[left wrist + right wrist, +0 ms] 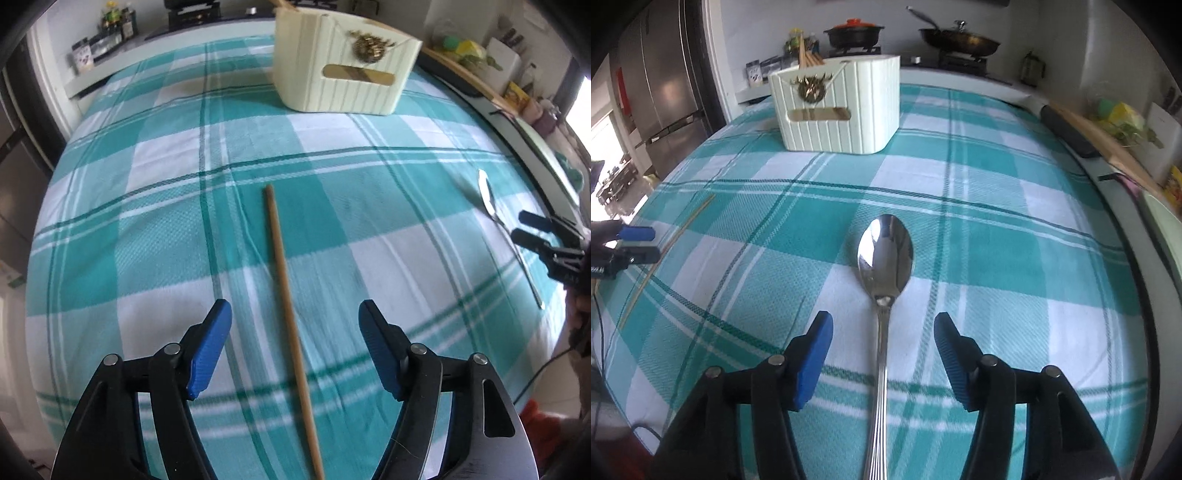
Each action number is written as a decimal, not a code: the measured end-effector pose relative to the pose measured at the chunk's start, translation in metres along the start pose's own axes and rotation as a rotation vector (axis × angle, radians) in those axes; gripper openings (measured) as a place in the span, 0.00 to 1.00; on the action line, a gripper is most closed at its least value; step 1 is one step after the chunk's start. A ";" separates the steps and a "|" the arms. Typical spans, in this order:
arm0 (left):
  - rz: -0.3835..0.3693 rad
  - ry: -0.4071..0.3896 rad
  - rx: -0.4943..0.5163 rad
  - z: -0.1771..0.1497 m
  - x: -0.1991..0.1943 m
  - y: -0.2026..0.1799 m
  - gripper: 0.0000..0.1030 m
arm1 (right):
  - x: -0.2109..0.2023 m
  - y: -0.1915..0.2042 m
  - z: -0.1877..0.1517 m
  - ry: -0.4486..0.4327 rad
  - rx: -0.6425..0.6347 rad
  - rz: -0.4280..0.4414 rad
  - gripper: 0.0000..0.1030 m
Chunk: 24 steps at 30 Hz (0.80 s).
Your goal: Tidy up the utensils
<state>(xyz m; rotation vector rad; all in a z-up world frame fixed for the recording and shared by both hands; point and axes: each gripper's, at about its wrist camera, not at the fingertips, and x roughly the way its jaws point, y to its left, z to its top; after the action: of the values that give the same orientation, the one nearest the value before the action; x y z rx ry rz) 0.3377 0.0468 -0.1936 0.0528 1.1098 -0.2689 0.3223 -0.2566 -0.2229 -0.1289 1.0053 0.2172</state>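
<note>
A wooden chopstick lies on the teal checked tablecloth, running between the fingers of my left gripper, which is open and hovers over its near half. A metal spoon lies bowl-up on the cloth; its handle runs between the fingers of my right gripper, which is open. The spoon also shows in the left wrist view, with the right gripper beside it. The chopstick and left gripper show at the left of the right wrist view. A cream ribbed holder stands at the far side, with wooden sticks in it.
The holder has a handle slot and a gold ornament. A dark bar and wooden board lie along the right table edge. A counter behind holds a pot and a pan. A fridge stands at the left.
</note>
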 end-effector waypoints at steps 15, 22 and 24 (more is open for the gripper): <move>0.070 -0.003 0.004 0.018 0.022 -0.003 0.30 | 0.042 0.008 0.029 0.000 -0.018 -0.016 0.60; 0.034 -0.058 -0.058 0.019 0.019 0.004 0.04 | 0.035 0.002 0.034 -0.058 0.016 -0.006 0.40; 0.020 -0.095 -0.073 0.016 0.010 0.004 0.04 | 0.023 0.001 0.034 -0.096 0.018 0.012 0.40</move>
<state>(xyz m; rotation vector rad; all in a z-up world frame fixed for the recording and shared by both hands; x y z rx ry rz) 0.3568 0.0461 -0.1958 -0.0141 1.0233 -0.2107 0.3618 -0.2459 -0.2246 -0.0949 0.9128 0.2228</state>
